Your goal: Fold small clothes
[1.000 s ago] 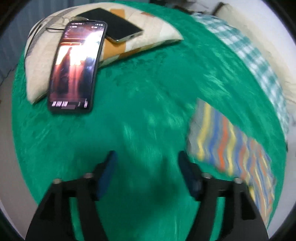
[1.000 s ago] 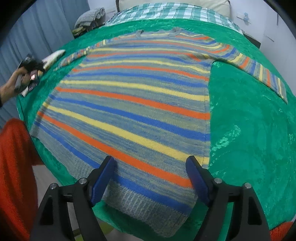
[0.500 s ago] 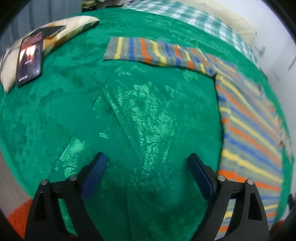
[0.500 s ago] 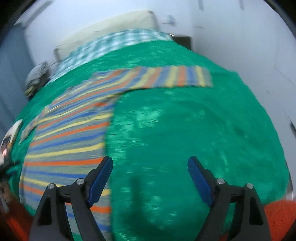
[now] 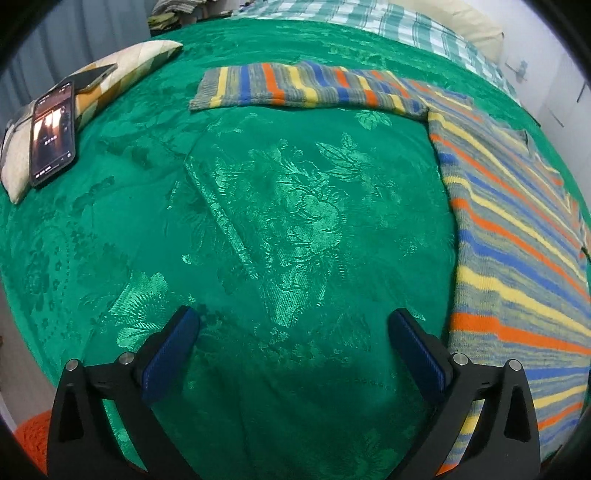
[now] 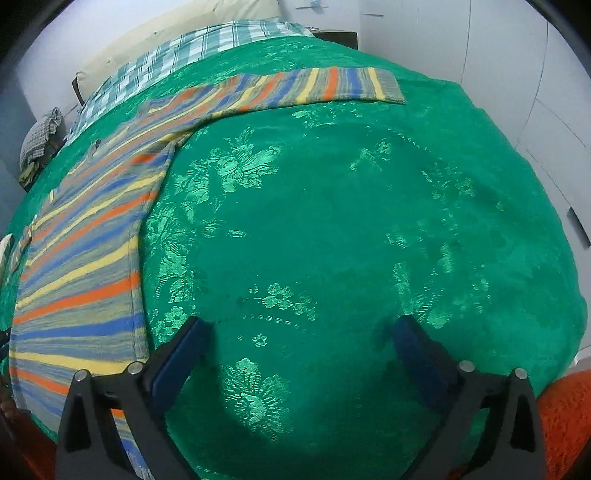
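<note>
A striped knit sweater [image 5: 517,229] in grey, blue, orange and yellow lies flat on the green bedspread [image 5: 280,221]. Its one sleeve [image 5: 295,88] stretches out to the left in the left wrist view, its other sleeve [image 6: 332,86] to the right in the right wrist view. My left gripper [image 5: 293,325] hangs over bare bedspread left of the sweater's body, jaws opening wide, nothing between them. My right gripper [image 6: 297,332] hangs over bare bedspread [image 6: 351,221] right of the sweater's body [image 6: 81,273], jaws opening too, also empty.
A pillow [image 5: 122,70] at the far left carries two phones [image 5: 51,133], one with its screen lit. A checked sheet [image 5: 388,22] covers the head of the bed. A bundle of clothes [image 6: 40,136] lies off the bed's far left. Orange knit fabric [image 6: 565,417] shows at the lower right.
Both grippers swung outward off the sweater's middle: the left now sees the left sleeve and body edge, the right the right sleeve. Both sets of jaws have spread wider.
</note>
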Demonstrator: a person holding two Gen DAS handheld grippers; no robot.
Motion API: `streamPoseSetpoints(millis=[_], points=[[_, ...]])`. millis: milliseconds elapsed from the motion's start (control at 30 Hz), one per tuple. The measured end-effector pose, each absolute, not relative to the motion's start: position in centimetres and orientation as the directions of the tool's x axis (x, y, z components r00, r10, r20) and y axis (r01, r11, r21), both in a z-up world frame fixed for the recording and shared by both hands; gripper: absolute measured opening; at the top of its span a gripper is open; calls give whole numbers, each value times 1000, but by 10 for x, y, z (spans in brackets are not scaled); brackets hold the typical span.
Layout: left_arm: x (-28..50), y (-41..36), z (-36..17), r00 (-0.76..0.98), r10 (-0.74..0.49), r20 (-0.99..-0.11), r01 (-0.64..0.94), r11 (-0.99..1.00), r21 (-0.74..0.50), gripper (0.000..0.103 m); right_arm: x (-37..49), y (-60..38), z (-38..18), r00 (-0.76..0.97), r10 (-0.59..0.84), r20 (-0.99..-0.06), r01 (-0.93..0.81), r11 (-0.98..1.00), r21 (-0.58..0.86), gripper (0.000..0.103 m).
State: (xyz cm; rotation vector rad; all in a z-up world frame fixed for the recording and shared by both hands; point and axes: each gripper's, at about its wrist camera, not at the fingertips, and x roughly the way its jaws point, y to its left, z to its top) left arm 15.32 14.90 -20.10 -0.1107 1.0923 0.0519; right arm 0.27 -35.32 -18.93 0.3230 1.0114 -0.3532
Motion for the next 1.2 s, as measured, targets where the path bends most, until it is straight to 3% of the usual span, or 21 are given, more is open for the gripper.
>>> streamPoseSetpoints(millis=[1200], points=[[149,135,-203,497,43,-867,-48,999,22,103,5,-344,-195,458,-200,-866,421,907,13,103]])
